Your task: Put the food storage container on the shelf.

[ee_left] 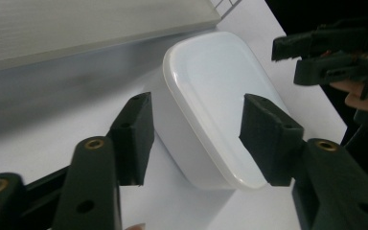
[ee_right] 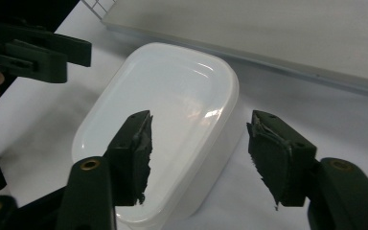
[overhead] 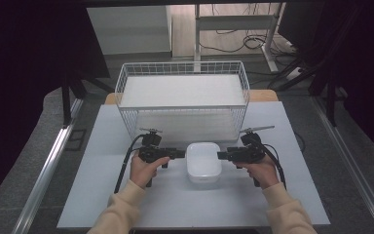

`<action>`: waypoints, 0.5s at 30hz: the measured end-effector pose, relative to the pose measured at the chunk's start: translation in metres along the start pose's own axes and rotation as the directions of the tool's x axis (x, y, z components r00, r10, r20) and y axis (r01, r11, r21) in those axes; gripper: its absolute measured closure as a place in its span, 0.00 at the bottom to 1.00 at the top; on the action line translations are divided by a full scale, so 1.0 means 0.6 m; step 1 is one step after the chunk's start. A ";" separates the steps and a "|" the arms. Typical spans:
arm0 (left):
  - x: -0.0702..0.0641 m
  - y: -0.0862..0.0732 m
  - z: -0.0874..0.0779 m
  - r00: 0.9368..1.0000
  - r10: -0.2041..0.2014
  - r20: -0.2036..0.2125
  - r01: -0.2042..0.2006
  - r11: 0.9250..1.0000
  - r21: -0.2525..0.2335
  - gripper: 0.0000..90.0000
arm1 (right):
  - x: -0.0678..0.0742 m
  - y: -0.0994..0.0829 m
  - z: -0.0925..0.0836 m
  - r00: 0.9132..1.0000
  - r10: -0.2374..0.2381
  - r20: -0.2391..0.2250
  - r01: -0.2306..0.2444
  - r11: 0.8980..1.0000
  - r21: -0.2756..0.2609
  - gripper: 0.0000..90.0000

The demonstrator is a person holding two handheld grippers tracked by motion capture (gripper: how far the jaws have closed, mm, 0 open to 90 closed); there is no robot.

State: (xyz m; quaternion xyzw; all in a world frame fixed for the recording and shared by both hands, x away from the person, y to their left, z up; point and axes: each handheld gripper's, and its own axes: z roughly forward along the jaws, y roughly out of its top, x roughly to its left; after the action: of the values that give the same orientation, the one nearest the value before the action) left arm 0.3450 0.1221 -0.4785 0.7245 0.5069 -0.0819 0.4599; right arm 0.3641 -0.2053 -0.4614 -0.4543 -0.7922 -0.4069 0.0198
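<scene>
Scene: high view, a person's two forearms in cream sleeves come in from bottom of frame, one black hand-held gripper per hand, over a pale grey table (overhead: 102, 195).
Task's thing: white, glossy, rounded-rectangle plastic box w/ lid (overhead: 203, 162), lower centre of frame, flat on table, just below the wire basket.
Box long axis: runs top-to-bottom in high view, i.e. away from the person; short sides face basket and person, long sides face the grippers. Lid up, sits level.
Left gripper (overhead: 181, 154): left of box, centre frame, pointing right at box's long side. Jaws apart, straddling the near edge in left gripper view (ee_left: 194, 136); pads not pressing, one pad off the wall, other over the lid.
Right gripper (overhead: 220, 155): right of box, pointing left, mirror pose. Jaws apart in right gripper view (ee_right: 199, 153), box corner between them, no contact I can make out.
Basket: white wire basket w/ pale flat liner (overhead: 182, 90), upper centre of frame, just beyond box, apart from it.
Step in hand (judgement): both grippers closing in on opposite long sides for a two-sided lift, probably to basket.
Doing it well: keep both at same height, approx. mid-wall below lid rim; close together so box doesn't skid or twist; smooth plastic looks slippery, so squeeze firm but even, lift level.
</scene>
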 end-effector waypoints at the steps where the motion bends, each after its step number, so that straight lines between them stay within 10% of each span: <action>1: 0.000 -0.001 0.002 1.000 -0.005 0.006 0.005 1.000 0.002 0.52 | -0.002 -0.003 0.005 1.000 0.007 -0.008 -0.007 1.000 0.008 0.48; 15: 0.010 -0.011 0.025 0.996 -0.057 0.065 0.056 0.998 0.021 0.57 | -0.009 -0.013 0.022 0.998 0.052 -0.026 -0.051 0.998 0.039 0.55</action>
State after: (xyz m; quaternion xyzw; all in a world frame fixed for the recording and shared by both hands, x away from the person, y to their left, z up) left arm 0.3478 0.1152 -0.4946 0.7113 0.5110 -0.1234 0.4666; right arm 0.3658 -0.2022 -0.4776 -0.4686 -0.7876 -0.3970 0.0496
